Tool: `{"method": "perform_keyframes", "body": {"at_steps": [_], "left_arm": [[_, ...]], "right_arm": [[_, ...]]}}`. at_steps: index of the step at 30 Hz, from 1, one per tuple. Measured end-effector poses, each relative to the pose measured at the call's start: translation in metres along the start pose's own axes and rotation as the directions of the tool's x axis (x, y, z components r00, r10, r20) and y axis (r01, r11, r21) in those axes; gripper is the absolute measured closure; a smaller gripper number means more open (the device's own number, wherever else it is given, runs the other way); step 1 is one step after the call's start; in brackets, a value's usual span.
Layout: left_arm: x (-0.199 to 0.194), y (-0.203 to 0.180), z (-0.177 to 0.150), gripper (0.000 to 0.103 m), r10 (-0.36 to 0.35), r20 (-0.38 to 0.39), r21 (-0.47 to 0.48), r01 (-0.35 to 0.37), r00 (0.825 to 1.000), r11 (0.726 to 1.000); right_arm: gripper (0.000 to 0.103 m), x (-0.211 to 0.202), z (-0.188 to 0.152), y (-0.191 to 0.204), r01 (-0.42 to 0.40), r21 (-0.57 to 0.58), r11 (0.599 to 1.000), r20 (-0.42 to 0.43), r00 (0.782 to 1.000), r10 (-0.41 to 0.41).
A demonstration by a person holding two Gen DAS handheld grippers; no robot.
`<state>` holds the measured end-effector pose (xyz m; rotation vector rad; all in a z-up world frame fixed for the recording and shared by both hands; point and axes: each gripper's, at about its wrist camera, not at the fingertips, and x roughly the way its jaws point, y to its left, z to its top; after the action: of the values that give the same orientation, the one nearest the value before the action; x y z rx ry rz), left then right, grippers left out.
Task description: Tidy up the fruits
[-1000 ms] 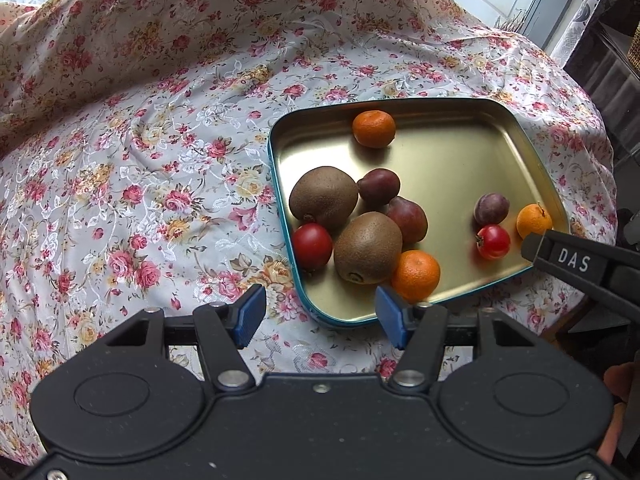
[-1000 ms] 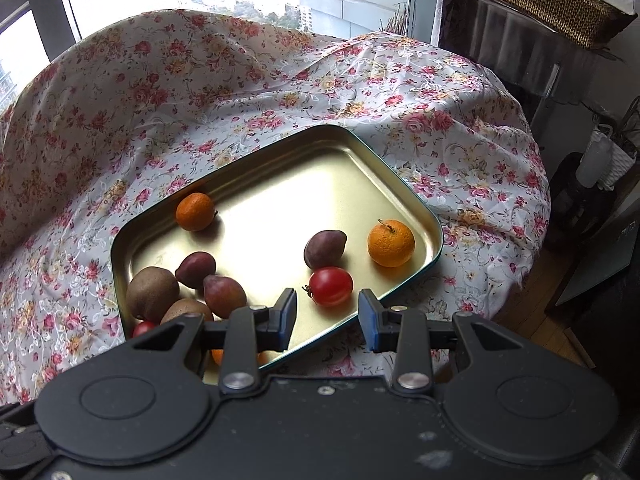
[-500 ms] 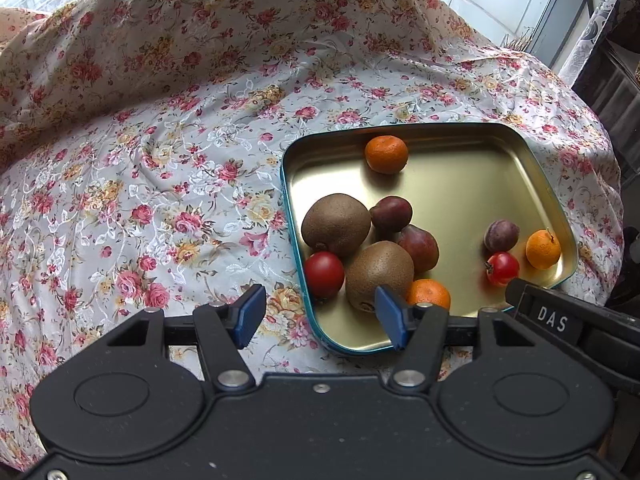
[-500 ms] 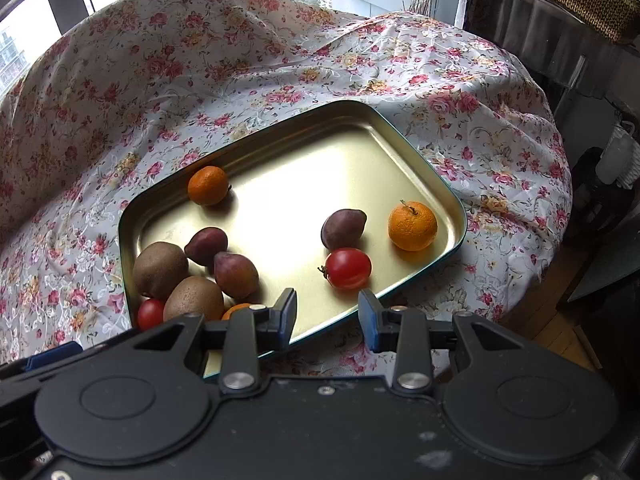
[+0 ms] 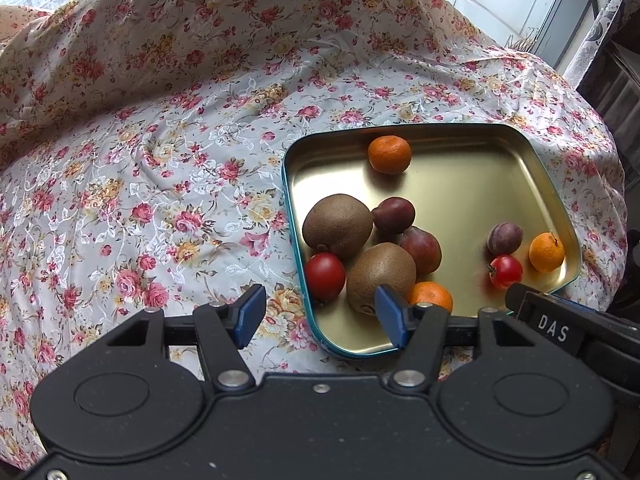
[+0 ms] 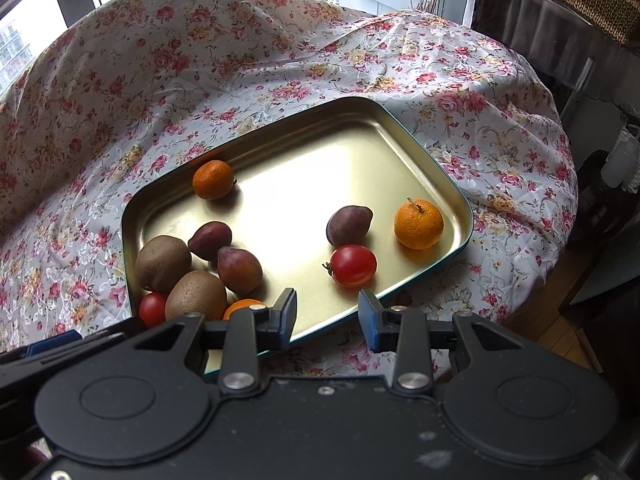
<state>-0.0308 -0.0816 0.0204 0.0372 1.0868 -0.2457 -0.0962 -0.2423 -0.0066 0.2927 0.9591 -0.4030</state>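
The fruits lie in a gold tray (image 6: 404, 148) with a teal rim, on a table under a floral cloth (image 5: 168, 168); none sits on the cloth itself. Near the tray's left side, as the left wrist view shows it, 6 pieces bunch together: 2 kiwis (image 5: 338, 226) (image 5: 380, 276) touching, 2 dark plums (image 5: 394, 214) (image 5: 422, 250) tucked against them, a tomato (image 5: 325, 276) hard by the rim, and an orange (image 5: 432, 296) at the near edge behind the second kiwi. Apart from that, an orange (image 5: 389, 155) sits alone near the far left corner. By the right corner a third plum (image 6: 348, 225), a second tomato (image 6: 354, 266) and a stemmed orange (image 6: 419, 224) lie close, the plum and tomato about touching.

So kinds are mixed in each bunch, which fits either fruit gathered into the tray as wanted or a sort by kind yet open; the pictures do not settle it. The kiwis look fuzzy and brown, the tomatoes glossy, the plums matte purple-red.

The left gripper (image 5: 320, 318) hovers over the tray's near left corner, fingers spread wide and holding nothing. The right gripper (image 6: 328, 320) hangs at the near edge just before the second tomato, fingers likewise parted and bare, seemingly placed to reach the right bunch.
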Motion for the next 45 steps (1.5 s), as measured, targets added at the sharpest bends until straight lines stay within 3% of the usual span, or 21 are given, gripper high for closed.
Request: {"method": "perform_keyframes", "body": {"at_steps": [45], "left_arm": [[0.0001,-0.0033,0.0008,0.039,0.017,0.002,0.017,-0.017,1.0,1.0]], "right_arm": [[0.066,-0.0006,0.0002,0.0016,-0.021,-0.013,1.0,0.004,1.0,0.021]]}}
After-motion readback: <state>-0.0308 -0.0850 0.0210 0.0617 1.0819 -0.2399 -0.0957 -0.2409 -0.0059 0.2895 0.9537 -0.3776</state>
